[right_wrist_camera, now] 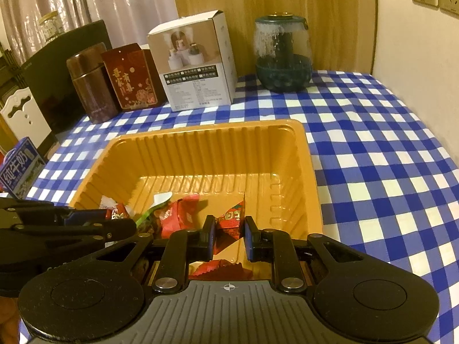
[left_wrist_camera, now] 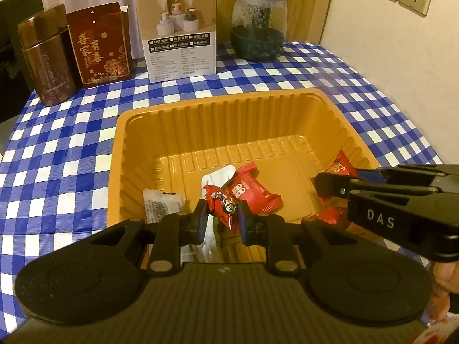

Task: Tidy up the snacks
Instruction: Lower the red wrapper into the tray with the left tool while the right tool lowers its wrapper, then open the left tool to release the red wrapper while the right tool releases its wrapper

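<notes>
An orange plastic tray sits on the blue checked tablecloth and holds several wrapped snacks. My left gripper hovers over the tray's near side, jaws partly apart around a dark red wrapped candy, which looks loose between them. A red packet and a white packet lie beside it. My right gripper is over the tray's right side, jaws partly apart, with a red snack packet between the pads; a grip is not clear.
At the table's back stand a brown tin, a dark red box, a white product box and a glass jar. A milk carton stands at the left edge. A wall is on the right.
</notes>
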`<action>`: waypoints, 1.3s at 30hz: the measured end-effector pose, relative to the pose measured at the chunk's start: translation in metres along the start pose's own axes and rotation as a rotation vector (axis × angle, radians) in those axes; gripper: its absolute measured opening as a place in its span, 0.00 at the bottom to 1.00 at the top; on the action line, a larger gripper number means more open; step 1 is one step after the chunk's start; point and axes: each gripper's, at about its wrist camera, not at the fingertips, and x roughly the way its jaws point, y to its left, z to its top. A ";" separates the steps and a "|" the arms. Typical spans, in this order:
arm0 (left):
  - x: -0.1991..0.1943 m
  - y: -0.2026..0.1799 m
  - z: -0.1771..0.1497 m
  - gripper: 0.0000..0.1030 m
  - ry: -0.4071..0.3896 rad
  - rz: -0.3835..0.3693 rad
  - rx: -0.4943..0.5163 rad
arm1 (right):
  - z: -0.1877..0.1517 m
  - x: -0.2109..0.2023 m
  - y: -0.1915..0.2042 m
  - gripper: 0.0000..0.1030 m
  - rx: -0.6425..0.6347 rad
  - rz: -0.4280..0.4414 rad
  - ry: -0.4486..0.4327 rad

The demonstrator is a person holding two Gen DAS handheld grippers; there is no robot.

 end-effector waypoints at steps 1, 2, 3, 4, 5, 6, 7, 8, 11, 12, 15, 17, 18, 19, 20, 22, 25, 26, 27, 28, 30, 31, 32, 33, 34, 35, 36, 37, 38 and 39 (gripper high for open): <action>0.001 0.000 0.000 0.19 0.001 -0.001 -0.001 | 0.000 0.000 0.000 0.20 0.000 0.000 0.001; 0.002 0.000 0.000 0.19 0.001 0.000 -0.001 | 0.000 0.000 0.000 0.20 -0.001 0.001 0.002; 0.002 -0.001 0.000 0.21 0.002 0.000 0.000 | 0.000 0.000 0.001 0.20 -0.001 0.003 0.002; 0.003 0.000 0.000 0.24 0.003 -0.001 -0.001 | 0.000 0.000 0.001 0.20 0.000 0.003 0.003; 0.003 0.000 0.000 0.27 -0.002 0.003 -0.004 | 0.000 0.001 0.001 0.20 0.000 0.004 0.004; 0.003 0.000 0.000 0.31 -0.004 0.011 -0.002 | 0.000 0.001 0.000 0.20 0.001 0.003 0.005; 0.003 0.001 0.000 0.32 -0.003 0.018 0.000 | 0.000 0.001 0.000 0.20 0.002 0.004 0.007; 0.003 0.002 0.000 0.32 -0.005 0.020 -0.001 | 0.000 0.001 0.000 0.20 0.003 0.005 0.008; 0.001 0.005 0.000 0.32 -0.012 0.026 -0.006 | 0.000 0.002 0.001 0.20 0.001 0.007 0.011; 0.000 0.005 0.001 0.32 -0.015 0.029 -0.006 | 0.000 0.002 0.002 0.20 0.001 0.008 0.012; -0.002 0.007 0.001 0.32 -0.022 0.032 -0.013 | 0.001 0.003 0.003 0.20 -0.001 0.012 0.015; -0.003 0.009 0.001 0.32 -0.023 0.035 -0.014 | 0.001 0.004 0.006 0.20 -0.009 0.010 0.020; -0.003 0.009 0.000 0.32 -0.023 0.037 -0.014 | 0.000 0.005 0.007 0.20 -0.013 0.009 0.024; -0.004 0.010 0.000 0.32 -0.024 0.037 -0.016 | 0.000 0.006 0.008 0.20 -0.015 0.009 0.028; -0.004 0.011 0.000 0.32 -0.024 0.037 -0.018 | 0.000 0.007 0.009 0.20 -0.016 0.009 0.031; -0.005 0.013 -0.001 0.32 -0.025 0.040 -0.021 | -0.001 0.008 0.011 0.20 -0.017 0.010 0.034; -0.006 0.016 -0.002 0.32 -0.026 0.043 -0.026 | -0.001 0.009 0.015 0.20 -0.024 0.010 0.036; -0.007 0.017 -0.002 0.32 -0.027 0.044 -0.028 | -0.001 0.010 0.017 0.20 -0.026 0.012 0.036; -0.008 0.018 -0.002 0.32 -0.028 0.044 -0.029 | -0.001 0.010 0.018 0.20 -0.027 0.013 0.036; -0.008 0.019 -0.002 0.32 -0.029 0.045 -0.030 | 0.000 0.010 0.020 0.20 -0.029 0.015 0.037; -0.009 0.021 -0.003 0.32 -0.030 0.047 -0.031 | 0.000 0.011 0.023 0.20 -0.034 0.017 0.037; -0.009 0.022 -0.003 0.32 -0.029 0.046 -0.032 | 0.000 0.012 0.024 0.20 -0.036 0.016 0.037; -0.010 0.023 -0.004 0.32 -0.029 0.047 -0.033 | 0.000 0.012 0.025 0.20 -0.037 0.014 0.035; -0.010 0.025 -0.004 0.32 -0.029 0.049 -0.034 | 0.000 0.012 0.026 0.21 -0.036 0.017 0.029; -0.010 0.026 -0.005 0.32 -0.029 0.051 -0.035 | 0.001 0.013 0.027 0.21 -0.040 0.021 0.025; -0.010 0.027 -0.005 0.32 -0.029 0.052 -0.036 | 0.001 0.013 0.028 0.22 -0.045 0.021 0.024; -0.010 0.029 -0.005 0.32 -0.029 0.054 -0.039 | 0.001 0.013 0.030 0.28 -0.051 0.019 0.020; -0.010 0.030 -0.006 0.32 -0.029 0.056 -0.041 | 0.001 0.012 0.031 0.35 -0.055 0.019 0.013; -0.011 0.031 -0.006 0.32 -0.030 0.056 -0.044 | 0.001 0.011 0.031 0.51 -0.053 0.020 0.003; -0.011 0.032 -0.006 0.32 -0.031 0.056 -0.046 | 0.001 0.010 0.031 0.56 -0.047 0.024 -0.007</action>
